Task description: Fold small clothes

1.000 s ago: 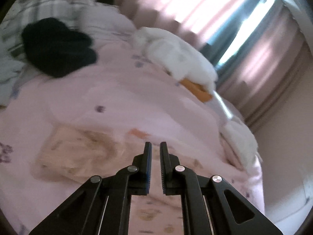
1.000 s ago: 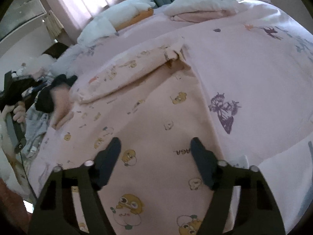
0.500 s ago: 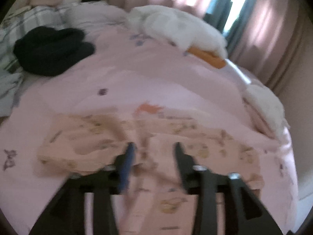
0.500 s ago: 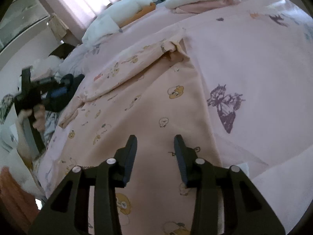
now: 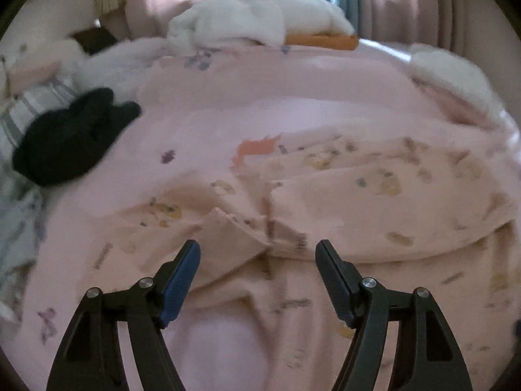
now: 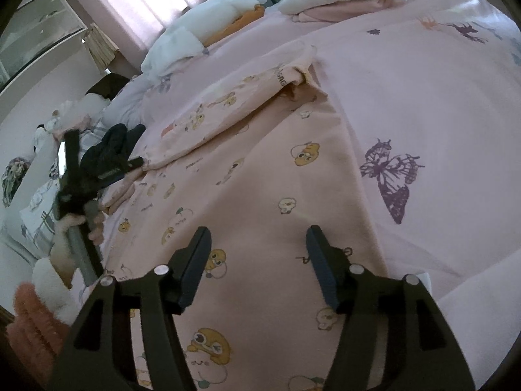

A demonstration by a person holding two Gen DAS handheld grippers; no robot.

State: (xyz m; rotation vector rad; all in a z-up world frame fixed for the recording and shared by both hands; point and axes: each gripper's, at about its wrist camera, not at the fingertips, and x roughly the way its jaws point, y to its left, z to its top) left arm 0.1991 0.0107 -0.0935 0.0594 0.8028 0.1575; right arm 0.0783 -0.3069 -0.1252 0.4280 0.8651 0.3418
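Observation:
A small peach garment [image 5: 358, 195] printed with yellow cartoon figures lies spread on the pink bed cover [image 5: 228, 97], its far part folded over in a band. My left gripper [image 5: 257, 254] hovers low over a crumpled corner of it, jaws opening, nothing pinched between them. The right wrist view shows the same garment [image 6: 247, 189] from its other end. My right gripper [image 6: 257, 238] stands over the flat cloth, jaws opening and empty. The left gripper [image 6: 127, 166], held in a hand, reaches the garment's left edge there.
A black garment [image 5: 71, 137] lies on the bed at the left, beside striped bedding [image 5: 29, 110]. White folded laundry on an orange piece [image 5: 260, 22] sits at the far edge, another white pile [image 5: 452, 75] at the right. Curtains hang behind. Purple butterfly print [image 6: 390, 176] marks the cover.
My left gripper dropped toward the garment, rolled level and went from shut to wide open. My right gripper narrowed half a second ago and has spread again, staying in place.

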